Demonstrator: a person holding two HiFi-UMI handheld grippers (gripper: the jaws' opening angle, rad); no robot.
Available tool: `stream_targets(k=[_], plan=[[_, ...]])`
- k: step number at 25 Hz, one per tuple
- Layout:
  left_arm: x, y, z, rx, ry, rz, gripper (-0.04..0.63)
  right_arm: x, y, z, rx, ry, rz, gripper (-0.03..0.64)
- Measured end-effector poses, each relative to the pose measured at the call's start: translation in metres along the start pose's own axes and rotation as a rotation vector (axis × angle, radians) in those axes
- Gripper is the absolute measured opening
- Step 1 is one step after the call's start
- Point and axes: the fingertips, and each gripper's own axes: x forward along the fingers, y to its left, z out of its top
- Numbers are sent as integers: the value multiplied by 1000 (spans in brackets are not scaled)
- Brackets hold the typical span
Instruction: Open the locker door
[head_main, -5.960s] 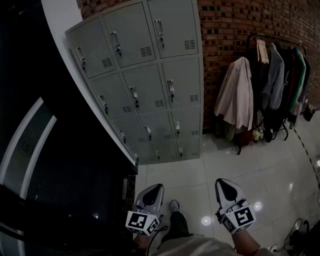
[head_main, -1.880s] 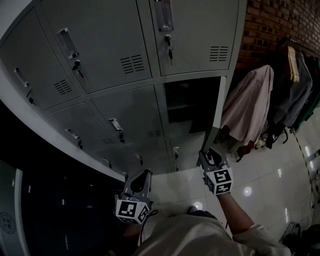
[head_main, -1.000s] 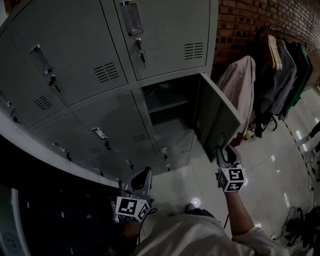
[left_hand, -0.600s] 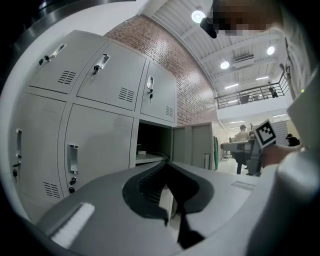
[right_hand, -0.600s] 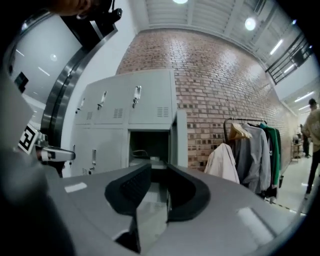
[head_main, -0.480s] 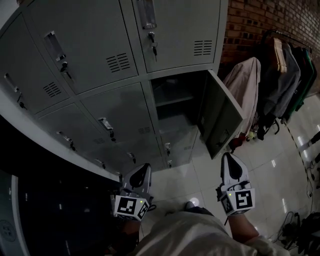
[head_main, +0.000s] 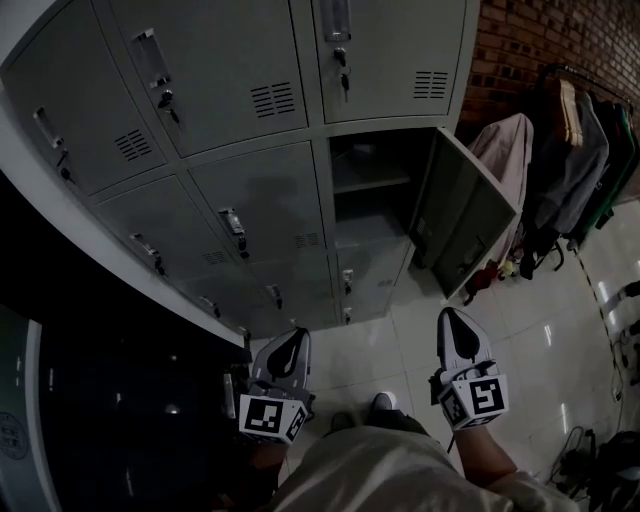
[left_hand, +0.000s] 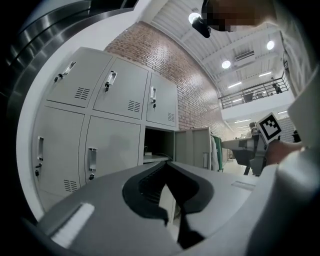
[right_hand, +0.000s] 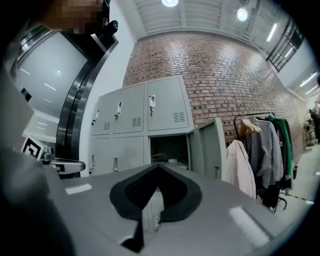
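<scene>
The grey locker bank (head_main: 250, 190) fills the upper head view. One door (head_main: 465, 215) in the right column, second row, stands swung out to the right, and its dark compartment (head_main: 368, 185) with a shelf is exposed. My right gripper (head_main: 450, 316) hangs low, below the door and apart from it, shut on nothing. My left gripper (head_main: 296, 335) is low at the left, also shut and empty. The open door (right_hand: 212, 147) shows ahead in the right gripper view, and the door (left_hand: 192, 147) shows in the left gripper view too.
A clothes rack (head_main: 570, 150) with hanging coats stands against the brick wall (head_main: 520, 40) right of the lockers. A pale jacket (head_main: 505, 160) hangs just behind the open door. Glossy floor tiles (head_main: 540, 330) lie below. A dark glass panel (head_main: 90, 420) is at the left.
My right gripper has come down and back from the open door's edge and its jaws have closed. The door stays swung open. The left gripper has barely moved.
</scene>
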Motion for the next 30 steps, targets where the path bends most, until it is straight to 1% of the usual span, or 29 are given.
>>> stream_targets(k=[4,7,11,16,20,24,30], plan=[[-19,1,-8,-14,9,-23,48,-9,11,-5,-7,13,-1,0],[-29,3,-15,-22,-4,-50,48,-13,20,-16,-9,15,2,0],[-44,0,-19,-12,-11,-63,48,-24,35,-30,33,13,7,0],[-82,-23,11,12,-14,-56,48,-56,61,2,69,-5,44,0],[-111,-39,40,43,-3,-11,48,-91,70,38,27,-35,77,0],[-133,-76,65,55,-10,34,48,-144,63,73,18,-58,90,0],[-181,-172,82,69,-7,4,48,-258,46,95,-1,-51,62,0]])
